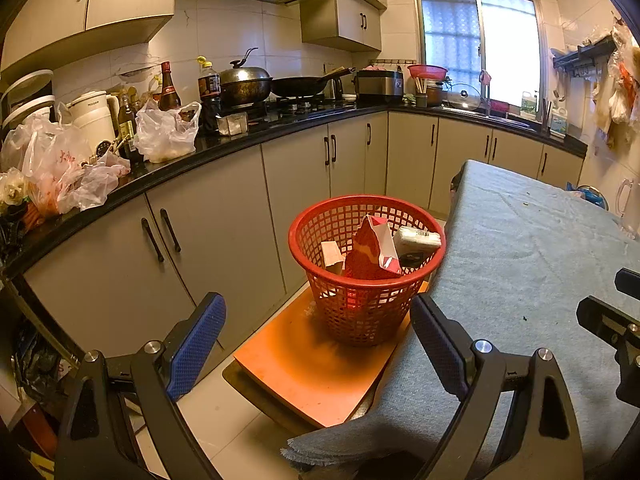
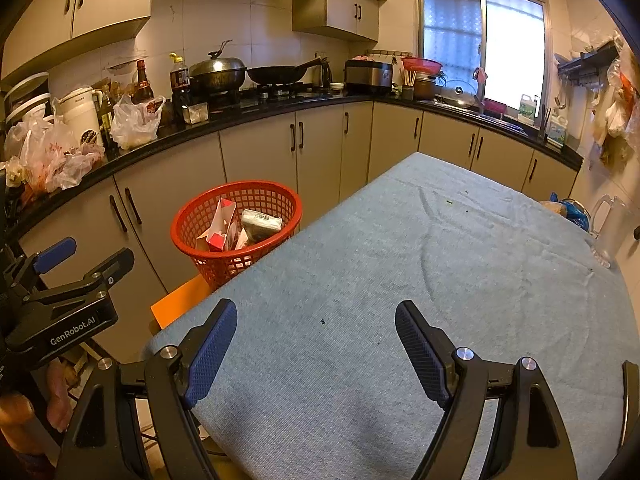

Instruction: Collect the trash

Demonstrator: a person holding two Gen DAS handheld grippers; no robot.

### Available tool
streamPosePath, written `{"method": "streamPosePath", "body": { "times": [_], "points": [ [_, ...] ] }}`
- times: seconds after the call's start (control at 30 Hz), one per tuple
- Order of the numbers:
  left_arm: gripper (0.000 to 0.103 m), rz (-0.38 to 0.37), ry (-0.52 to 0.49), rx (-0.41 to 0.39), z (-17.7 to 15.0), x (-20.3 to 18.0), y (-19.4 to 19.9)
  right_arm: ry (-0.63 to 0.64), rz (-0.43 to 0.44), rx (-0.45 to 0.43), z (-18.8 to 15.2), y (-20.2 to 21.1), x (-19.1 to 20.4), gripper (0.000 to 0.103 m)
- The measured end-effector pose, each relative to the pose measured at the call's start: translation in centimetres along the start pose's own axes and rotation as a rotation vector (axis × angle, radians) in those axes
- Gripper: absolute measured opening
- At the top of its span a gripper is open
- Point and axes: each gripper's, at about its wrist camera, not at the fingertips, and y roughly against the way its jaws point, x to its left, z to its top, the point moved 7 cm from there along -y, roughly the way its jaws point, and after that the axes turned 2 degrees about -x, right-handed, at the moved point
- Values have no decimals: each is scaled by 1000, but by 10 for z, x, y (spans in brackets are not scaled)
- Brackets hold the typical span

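Observation:
A red mesh basket (image 1: 366,308) stands on an orange stool (image 1: 304,376) beside the table. Inside it are a red and white paper bag (image 1: 374,252), a white packet (image 1: 416,240) and a small carton (image 1: 332,254). My left gripper (image 1: 316,304) is open and empty, held in front of the basket and apart from it. My right gripper (image 2: 316,307) is open and empty above the blue-grey tablecloth (image 2: 440,248). From the right wrist view the basket (image 2: 236,264) sits to the left past the table edge, with the left gripper (image 2: 88,258) at the far left.
The black countertop (image 1: 240,140) holds plastic bags (image 1: 166,132), bottles, a white kettle (image 1: 94,116), a wok and pots. Cabinets run beneath it. A clear jug (image 2: 610,232) stands at the table's right edge, with a blue bag (image 2: 574,214) behind it. A hand (image 2: 56,400) shows at lower left.

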Motion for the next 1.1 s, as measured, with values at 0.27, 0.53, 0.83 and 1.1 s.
{"method": "streamPosePath", "body": {
  "times": [0.27, 0.53, 0.83, 1.1],
  "points": [
    [93, -1, 0, -3, 1, 1, 0, 4, 1, 5, -1, -2, 0, 85],
    [93, -2, 3, 0, 0, 1, 0, 4, 1, 4, 0, -2, 1, 85],
    [93, 2, 4, 0, -2, 2, 2, 11, 3, 2, -2, -2, 1, 85],
    [93, -7, -9, 1, -7, -3, 6, 9, 5, 2, -3, -1, 0, 85]
  ]
}}
